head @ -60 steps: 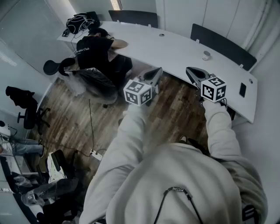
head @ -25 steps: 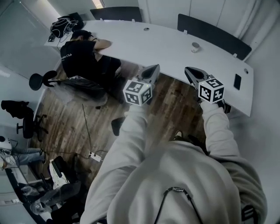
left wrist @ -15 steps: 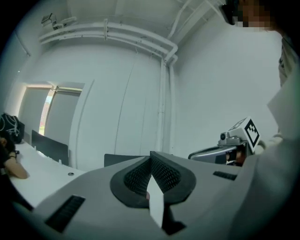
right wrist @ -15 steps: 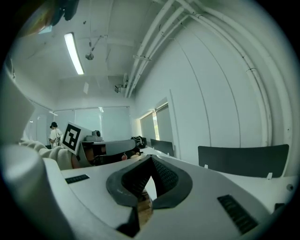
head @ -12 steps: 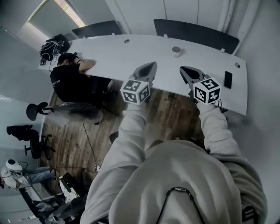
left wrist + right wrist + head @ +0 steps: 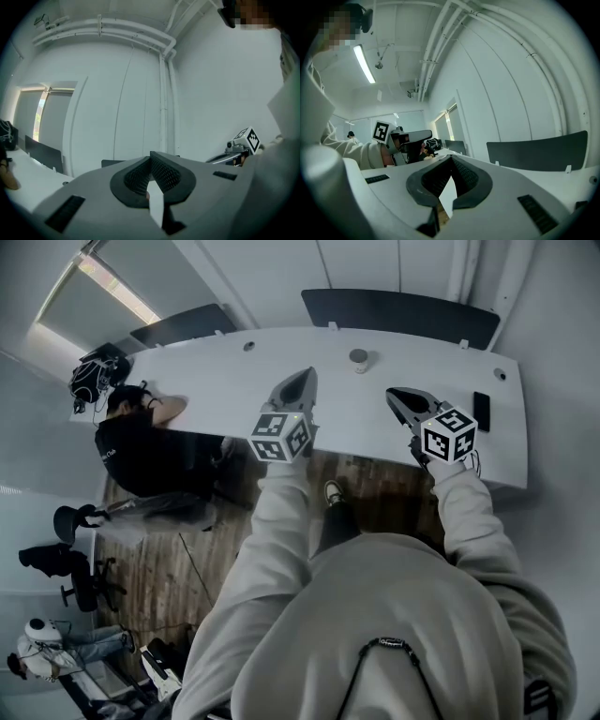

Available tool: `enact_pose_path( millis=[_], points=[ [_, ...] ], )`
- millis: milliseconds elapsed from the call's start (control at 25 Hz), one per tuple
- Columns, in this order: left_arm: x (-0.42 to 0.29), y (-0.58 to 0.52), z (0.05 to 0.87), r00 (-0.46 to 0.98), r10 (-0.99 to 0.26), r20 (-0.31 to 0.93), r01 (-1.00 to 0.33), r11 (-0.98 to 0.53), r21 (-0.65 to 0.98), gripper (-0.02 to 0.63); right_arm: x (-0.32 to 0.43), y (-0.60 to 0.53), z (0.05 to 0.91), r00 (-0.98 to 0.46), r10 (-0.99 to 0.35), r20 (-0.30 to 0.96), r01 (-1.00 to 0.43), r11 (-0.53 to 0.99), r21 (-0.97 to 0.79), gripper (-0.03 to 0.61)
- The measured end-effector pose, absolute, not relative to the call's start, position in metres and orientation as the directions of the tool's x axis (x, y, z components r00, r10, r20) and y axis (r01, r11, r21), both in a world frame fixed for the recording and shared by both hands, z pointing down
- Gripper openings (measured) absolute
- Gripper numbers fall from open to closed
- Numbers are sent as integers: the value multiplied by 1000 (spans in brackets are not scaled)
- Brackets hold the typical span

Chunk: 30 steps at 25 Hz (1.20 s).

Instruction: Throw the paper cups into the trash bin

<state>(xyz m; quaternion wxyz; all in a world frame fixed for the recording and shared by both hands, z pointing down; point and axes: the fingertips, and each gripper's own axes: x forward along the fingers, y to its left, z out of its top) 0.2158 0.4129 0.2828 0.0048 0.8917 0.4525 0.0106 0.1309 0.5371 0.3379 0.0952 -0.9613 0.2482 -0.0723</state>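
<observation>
A long white table curves across the room above a wooden floor, with two dark panels standing along its far edge. The wearer of the head camera, in a pale hooded top, stands at the table's near edge with both arms stretched forward over it. At the table's left end a seated person in a black shirt leans on the tabletop, with a dark bag lying beyond. The left gripper is held above the middle of the table, its jaws pressed together with nothing between them, as the left gripper view shows. The right gripper is held just to its right, apart from it, and its jaws are likewise pressed together and empty in the right gripper view. A small round thing that looks to be a paper cup stands upright on the far part of the table, beyond and between the two grippers and touched by neither. A flat black phone lies near the table's right end.
</observation>
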Motion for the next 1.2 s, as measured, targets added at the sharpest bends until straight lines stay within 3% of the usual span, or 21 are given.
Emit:
enact_pose_path(
  millis=[320,800,1200],
  points=[
    [311,443,289,529,849,-4,849,-529,21,-6,222,551,348,883,-452,127,-427,-885,-183,18],
    [468,469,310,326,945,23,941,-327,87,-6,375,580,348,946,-264,187,-229,-955,-186,18],
    [522,509,344,221,972,73,967,-229,112,-6,429,636,344,977,-118,175,-88,-982,-166,18]
  ],
)
